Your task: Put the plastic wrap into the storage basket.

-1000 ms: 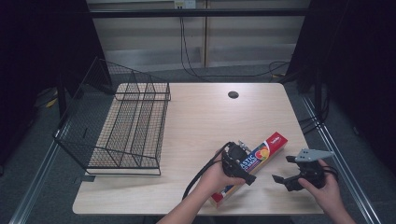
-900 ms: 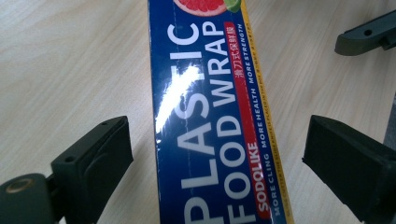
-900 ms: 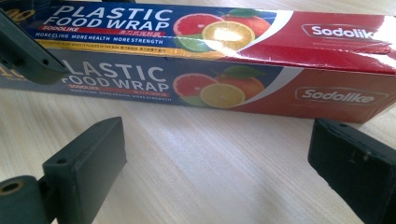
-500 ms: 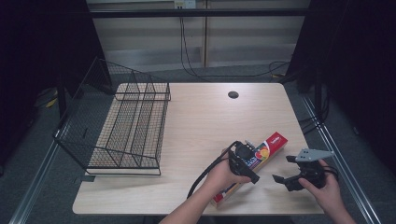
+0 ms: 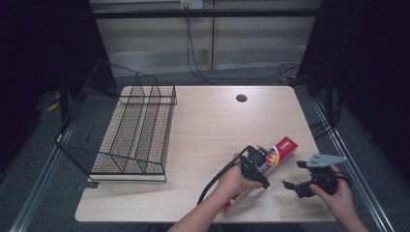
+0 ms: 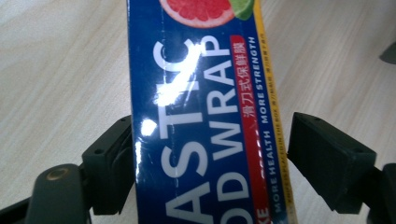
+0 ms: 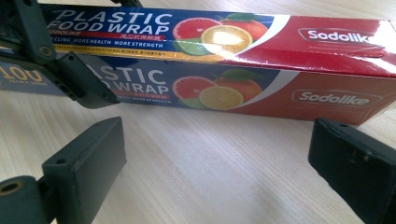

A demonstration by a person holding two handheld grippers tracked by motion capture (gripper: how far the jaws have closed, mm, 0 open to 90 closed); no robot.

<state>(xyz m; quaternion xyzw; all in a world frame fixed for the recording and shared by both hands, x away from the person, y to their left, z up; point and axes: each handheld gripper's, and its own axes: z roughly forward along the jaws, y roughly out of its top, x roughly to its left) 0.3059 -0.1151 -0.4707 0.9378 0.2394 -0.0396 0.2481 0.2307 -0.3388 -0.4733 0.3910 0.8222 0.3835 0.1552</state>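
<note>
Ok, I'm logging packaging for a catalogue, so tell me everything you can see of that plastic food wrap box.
The long, glossy blue-and-red cardboard plastic food wrap box lies flat and diagonal on the pale wooden table, near its front right. It shows white "PLASTIC FOOD WRAP" lettering, citrus fruit pictures and a "Sodolike" logo on the red end. The left tool straddles it, one jaw against its edge, the other apart. The right tool sits open beside it, not touching.

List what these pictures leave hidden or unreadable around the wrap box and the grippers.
- Wrap box, left gripper view: both ends cut off by the frame; right jaw stands clear, but contact on the left side is too dark to judge.
- Box's near end, high view: covered by the left hand.
- Small print under "Sodolike", right gripper view: too blurred to read.
</note>
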